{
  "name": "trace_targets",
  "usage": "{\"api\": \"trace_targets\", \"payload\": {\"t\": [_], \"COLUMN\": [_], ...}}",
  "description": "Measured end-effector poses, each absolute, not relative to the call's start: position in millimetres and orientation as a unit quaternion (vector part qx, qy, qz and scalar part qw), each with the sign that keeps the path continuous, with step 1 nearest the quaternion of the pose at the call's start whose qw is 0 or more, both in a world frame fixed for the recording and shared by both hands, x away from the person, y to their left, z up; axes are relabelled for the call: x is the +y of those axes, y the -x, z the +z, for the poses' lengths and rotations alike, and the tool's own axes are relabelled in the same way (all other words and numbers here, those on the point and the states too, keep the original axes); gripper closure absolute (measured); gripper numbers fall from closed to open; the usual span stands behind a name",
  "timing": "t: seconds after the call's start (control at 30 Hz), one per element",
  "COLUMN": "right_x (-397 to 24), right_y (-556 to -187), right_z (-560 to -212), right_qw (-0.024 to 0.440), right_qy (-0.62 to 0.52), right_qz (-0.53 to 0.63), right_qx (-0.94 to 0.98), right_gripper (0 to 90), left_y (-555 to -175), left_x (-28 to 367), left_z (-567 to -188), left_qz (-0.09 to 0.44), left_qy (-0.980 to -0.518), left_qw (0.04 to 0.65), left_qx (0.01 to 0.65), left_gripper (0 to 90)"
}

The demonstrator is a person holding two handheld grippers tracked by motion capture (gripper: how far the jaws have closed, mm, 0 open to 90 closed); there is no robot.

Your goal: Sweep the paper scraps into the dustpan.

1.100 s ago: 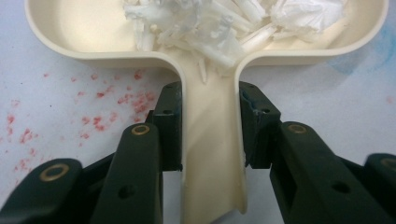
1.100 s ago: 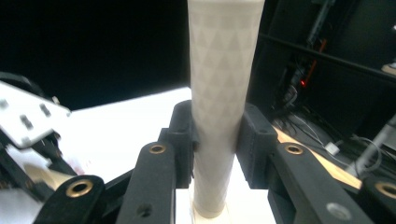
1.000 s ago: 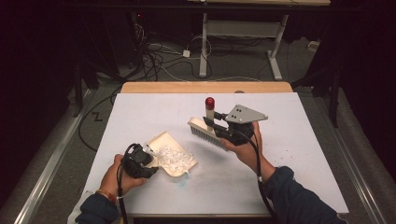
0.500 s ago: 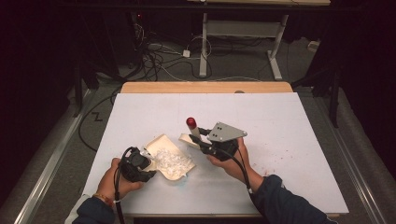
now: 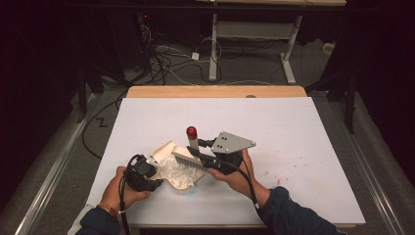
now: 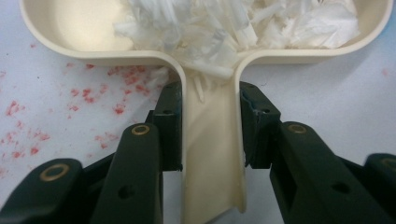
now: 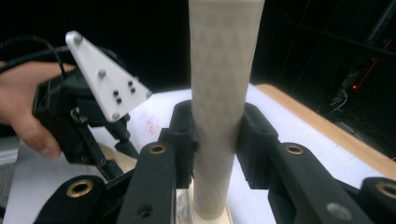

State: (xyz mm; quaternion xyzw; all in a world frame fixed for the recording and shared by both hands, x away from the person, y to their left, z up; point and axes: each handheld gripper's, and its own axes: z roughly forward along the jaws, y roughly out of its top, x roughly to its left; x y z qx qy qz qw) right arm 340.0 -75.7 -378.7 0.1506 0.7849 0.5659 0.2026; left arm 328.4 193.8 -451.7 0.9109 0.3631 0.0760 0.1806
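**A:** What was on the table?

**B:** A white sheet covered the table (image 5: 303,147), with a strip of bare wood at the far edge. Near the person's side, left of centre, lay a cream dustpan (image 5: 169,152) holding a heap of shredded white paper (image 5: 178,171).

**A:** What held the dustpan?

**B:** The left gripper (image 5: 142,174), in the person's left hand (image 5: 120,188). In the left gripper view its two black jaws were pressed against either side of the dustpan's handle (image 6: 212,154), pinching it. The pan's tray (image 6: 84,35) opened out beyond the jaws, with the paper shreds (image 6: 233,23) piled inside. Faint red specks (image 6: 28,135) marked the white sheet to the left of the handle.

**A:** And the other hand?

**B:** The right hand (image 5: 240,176) held the right gripper (image 5: 208,159), just right of the dustpan. It was clamped on the pale handle of a brush (image 5: 192,147). That handle stood nearly upright, ending in a red tip (image 5: 191,131), and the bristles (image 5: 188,159) sat over the paper heap. In the right gripper view the jaws squeezed the pale handle (image 7: 224,93) from both sides, with the left gripper (image 7: 79,121) visible beyond.
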Motion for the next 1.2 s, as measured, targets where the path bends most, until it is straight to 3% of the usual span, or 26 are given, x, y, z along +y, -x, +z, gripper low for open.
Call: {"api": "trace_targets", "payload": {"t": [0.67, 1.2], "right_x": [-117, -75], "right_y": [-348, -341], "right_z": [-370, -384], "right_qw": [0.246, 0.213], "right_qy": [-0.176, -0.143], "right_qz": [0.538, 0.530], "right_qx": [0.787, 0.809], "right_gripper": [70.4, 70.5], "left_y": [-328, -327], "left_x": [194, 198], "left_z": [-451, -452], "left_qz": [0.075, 0.072], "left_qy": [-0.910, -0.911], "left_qw": [0.180, 0.180], "left_qx": [0.366, 0.365], "left_gripper": [63.3, 63.3]}}
